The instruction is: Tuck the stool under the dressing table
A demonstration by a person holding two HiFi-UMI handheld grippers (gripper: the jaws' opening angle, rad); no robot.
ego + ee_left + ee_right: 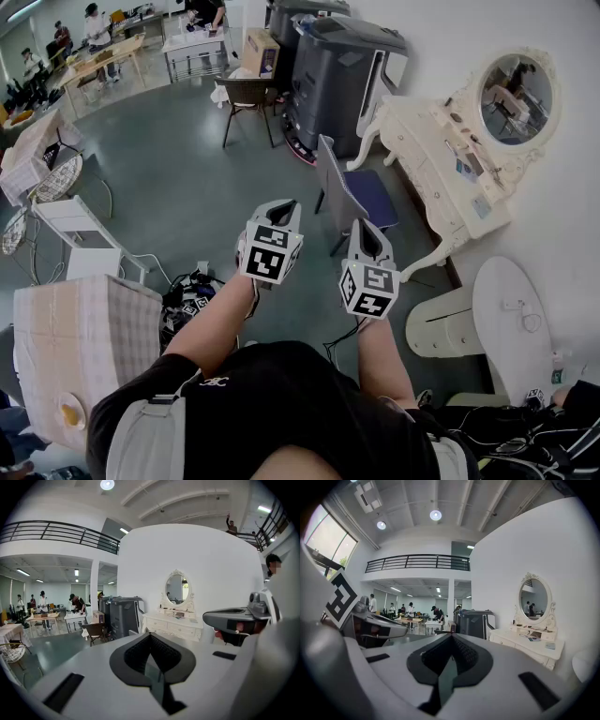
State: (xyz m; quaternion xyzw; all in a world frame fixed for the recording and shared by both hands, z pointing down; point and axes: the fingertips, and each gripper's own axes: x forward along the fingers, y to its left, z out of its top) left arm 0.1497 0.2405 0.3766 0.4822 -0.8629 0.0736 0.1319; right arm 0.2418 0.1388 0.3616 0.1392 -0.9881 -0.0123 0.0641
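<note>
The stool [371, 195] has a dark blue seat and a grey back, and it stands on the grey floor just left of the cream dressing table [441, 169], outside its leg space. The table carries an oval mirror [516, 94]. I hold both grippers side by side in the air, short of the stool. My left gripper [284, 206] is shut and empty. My right gripper [364, 227] is shut too, nearer the stool's back. In the left gripper view its jaws [151, 637] meet below the dressing table [171, 625]; the right gripper view shows the same [451, 638], table [525, 644] at right.
Large black machines [337, 75] stand beyond the stool, with a brown chair [246, 98] to their left. A white round unit [469, 319] sits near the wall at lower right. Cables [187, 291] lie on the floor beside a checked cloth table [84, 347]. People work at far tables.
</note>
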